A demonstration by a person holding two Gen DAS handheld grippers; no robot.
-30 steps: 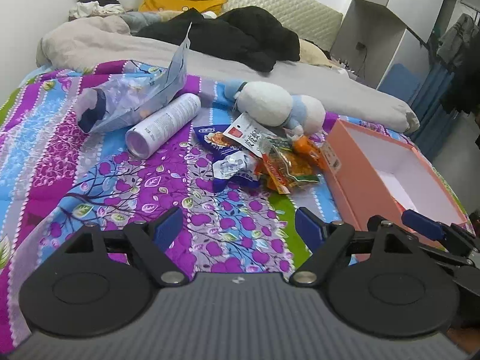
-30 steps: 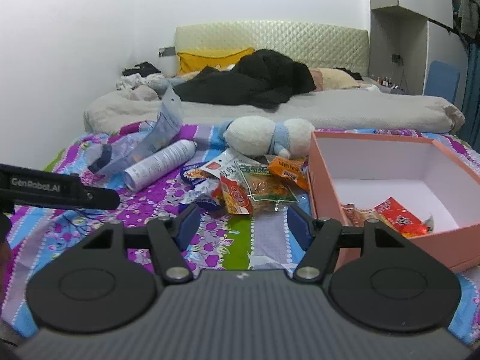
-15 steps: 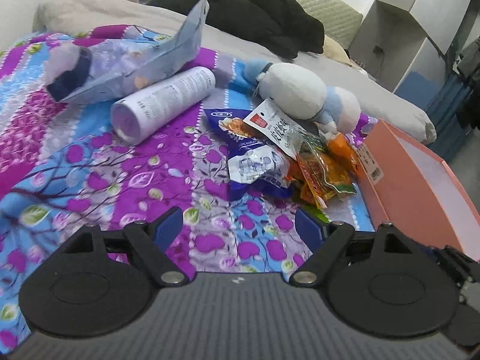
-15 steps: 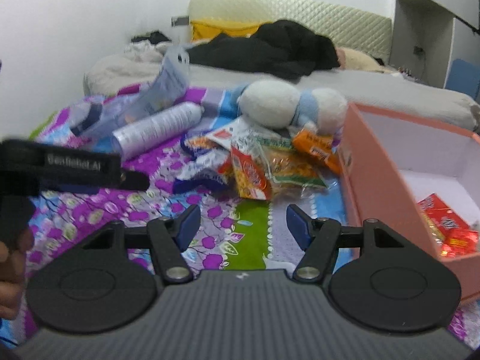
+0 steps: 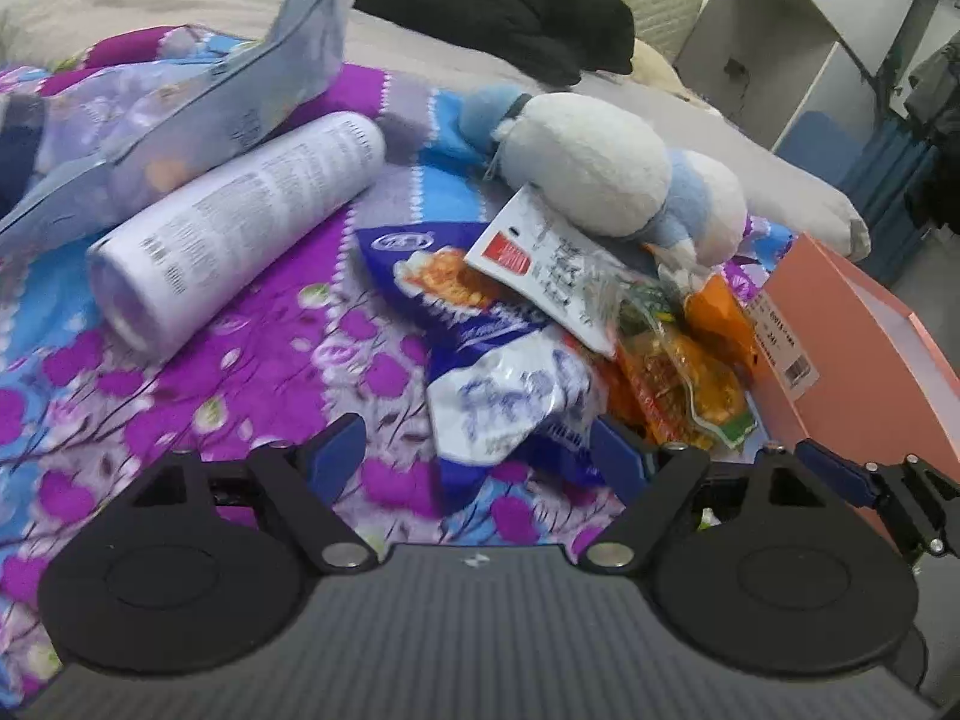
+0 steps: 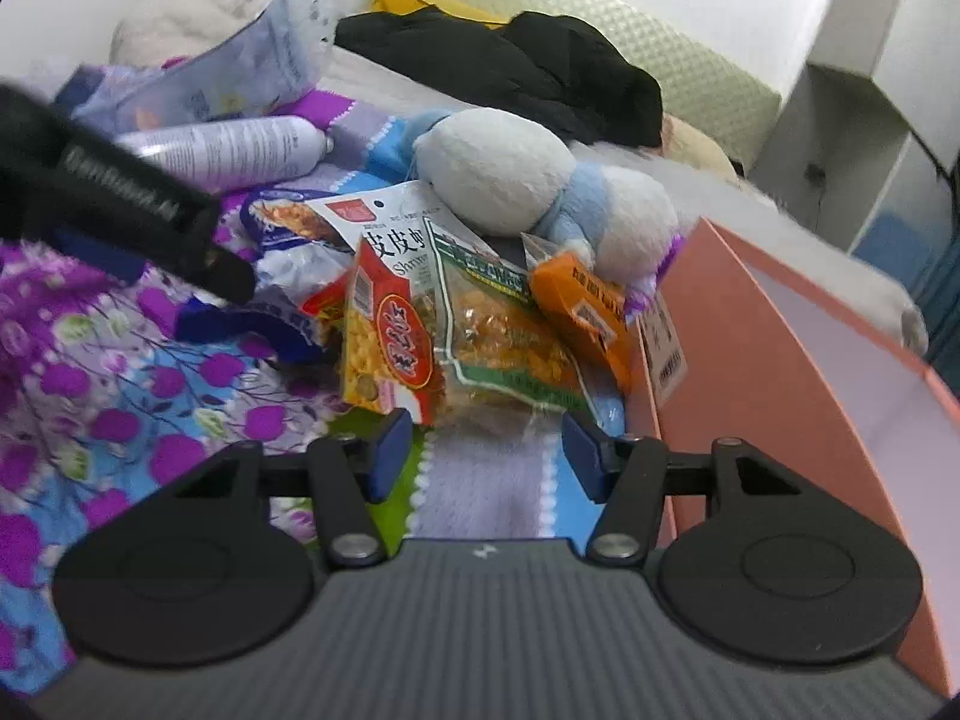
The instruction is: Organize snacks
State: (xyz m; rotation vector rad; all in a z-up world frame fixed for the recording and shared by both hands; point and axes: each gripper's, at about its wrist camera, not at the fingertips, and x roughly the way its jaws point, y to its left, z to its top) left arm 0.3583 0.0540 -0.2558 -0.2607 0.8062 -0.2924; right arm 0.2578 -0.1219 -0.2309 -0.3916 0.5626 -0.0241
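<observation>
Snacks (image 6: 456, 324) nearer; plush toy (image 6: 540, 192) behind.

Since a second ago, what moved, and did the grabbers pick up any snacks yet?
Both grabbers moved forward and down toward the snack pile. The left gripper now straddles the blue-and-white packet; the right gripper sits just short of the clear green-edged bag. Neither has grabbed anything; both stay open. The snacks, plush toy, white can and pink box have not moved.

Just ahead of the right claw, the white-and-red snack packet (image 6: 390, 228) reads "皮皮" and "Shr…". Other print is too blurred to read.
</observation>
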